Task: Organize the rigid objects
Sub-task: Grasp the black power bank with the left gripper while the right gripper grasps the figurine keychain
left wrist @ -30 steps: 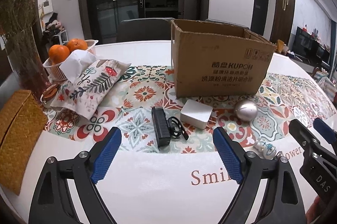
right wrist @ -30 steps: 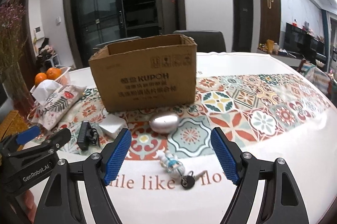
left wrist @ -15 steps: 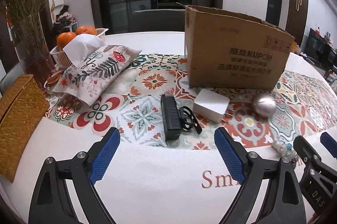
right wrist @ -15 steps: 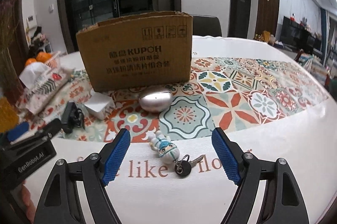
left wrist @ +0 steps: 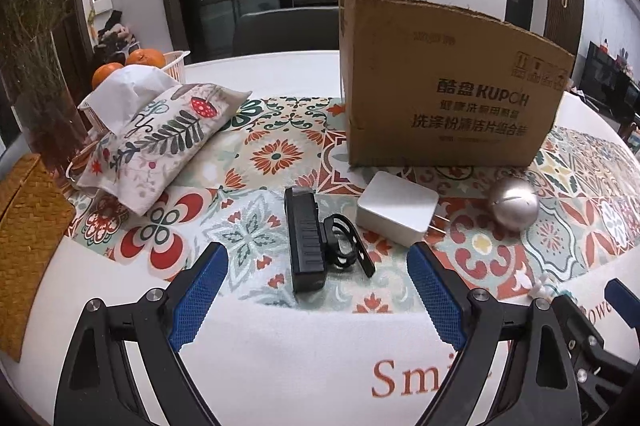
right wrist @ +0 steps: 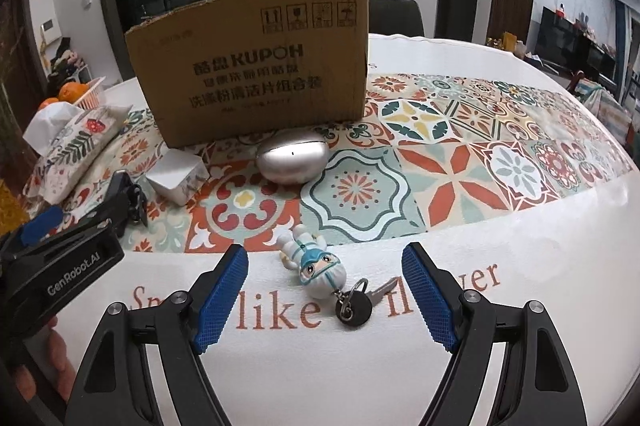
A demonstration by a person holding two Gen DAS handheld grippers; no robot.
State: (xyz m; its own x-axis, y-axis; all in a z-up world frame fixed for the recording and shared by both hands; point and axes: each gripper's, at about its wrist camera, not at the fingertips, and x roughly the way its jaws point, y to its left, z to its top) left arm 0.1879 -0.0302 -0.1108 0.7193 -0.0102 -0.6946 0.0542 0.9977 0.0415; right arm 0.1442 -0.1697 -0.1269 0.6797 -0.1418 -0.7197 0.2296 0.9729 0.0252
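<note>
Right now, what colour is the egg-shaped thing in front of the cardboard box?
Shiny silver, a metallic finish. The egg-shaped case shows best in the right wrist view.

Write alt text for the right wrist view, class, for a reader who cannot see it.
The open right gripper hovers low over a white tablecloth, its blue jaws on either side of a small figurine keychain with a key. Beyond lie a silver egg-shaped case, a white charger and a cardboard box on a patterned runner; the left gripper shows at the left edge.
</note>
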